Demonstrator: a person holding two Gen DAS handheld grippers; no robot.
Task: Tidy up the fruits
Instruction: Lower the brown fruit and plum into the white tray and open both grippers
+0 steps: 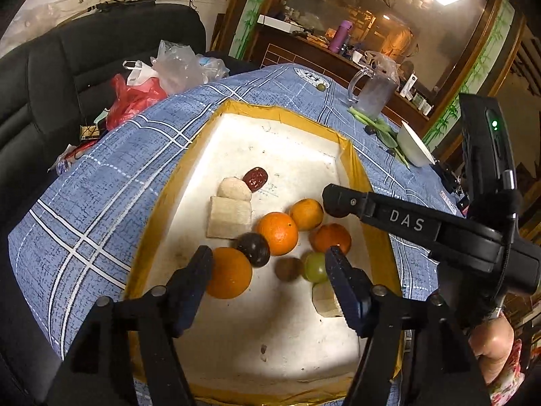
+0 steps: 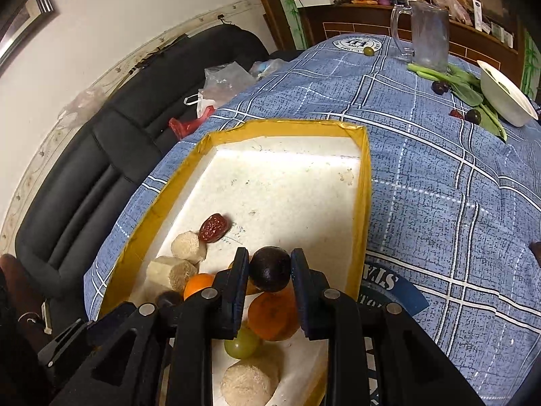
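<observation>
A white foam tray with yellow tape rim (image 1: 189, 169) (image 2: 367, 182) lies on the blue checked cloth. In it are several oranges (image 1: 277, 233), a dark plum (image 1: 253, 248), a green grape (image 1: 315, 266) (image 2: 241, 343), a brown kiwi-like fruit (image 1: 288, 269), a red date (image 1: 255, 178) (image 2: 214, 227) and pale sugarcane chunks (image 1: 230, 218) (image 2: 170, 272). My left gripper (image 1: 268, 264) is open and empty, low over the fruit. My right gripper (image 2: 269, 272) is shut on a dark plum (image 2: 270, 272), held above an orange (image 2: 272, 316) at the tray's near right; its arm shows in the left wrist view (image 1: 405, 220).
On the cloth beyond the tray stand a glass mug (image 2: 427, 35), a white bowl (image 2: 505, 96), green vegetables (image 2: 470, 89), dark plums (image 2: 473, 116) and a small green fruit (image 2: 369, 50). A black sofa (image 2: 101, 155) with plastic bags (image 1: 142, 94) is left.
</observation>
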